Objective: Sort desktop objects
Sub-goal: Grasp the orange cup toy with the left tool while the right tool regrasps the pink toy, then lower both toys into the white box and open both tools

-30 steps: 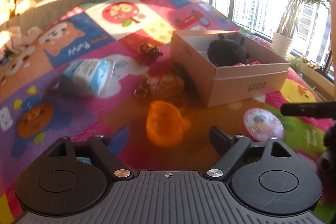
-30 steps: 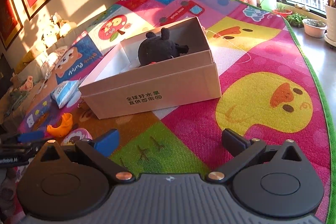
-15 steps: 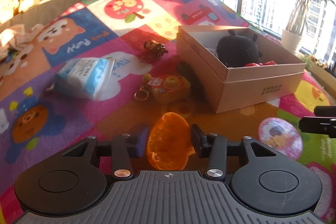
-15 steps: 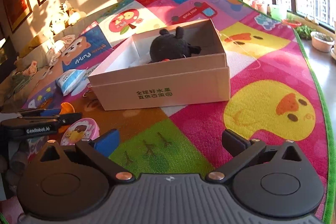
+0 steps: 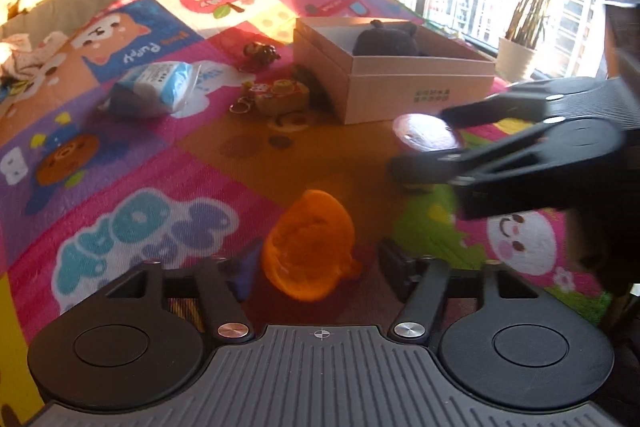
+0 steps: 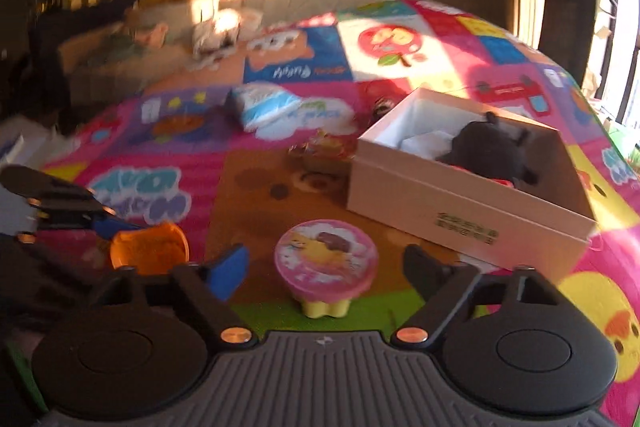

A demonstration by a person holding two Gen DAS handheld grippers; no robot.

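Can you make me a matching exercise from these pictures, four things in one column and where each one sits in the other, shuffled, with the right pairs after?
Things:
1. orange cup
2. pink-lidded tub
3. black plush toy
4. blue and white pack

Places:
A. inside the cardboard box
B. between the right tool's fingers
C. on the mat, left of the box
D. between the left tool's fingers

Pairs: 1-D, 2-B, 3-A, 4-C

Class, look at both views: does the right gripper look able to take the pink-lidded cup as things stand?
Probably yes. The cup stands upright between the closing right gripper's fingers, untouched, and nothing blocks it; the orange cup sits aside.
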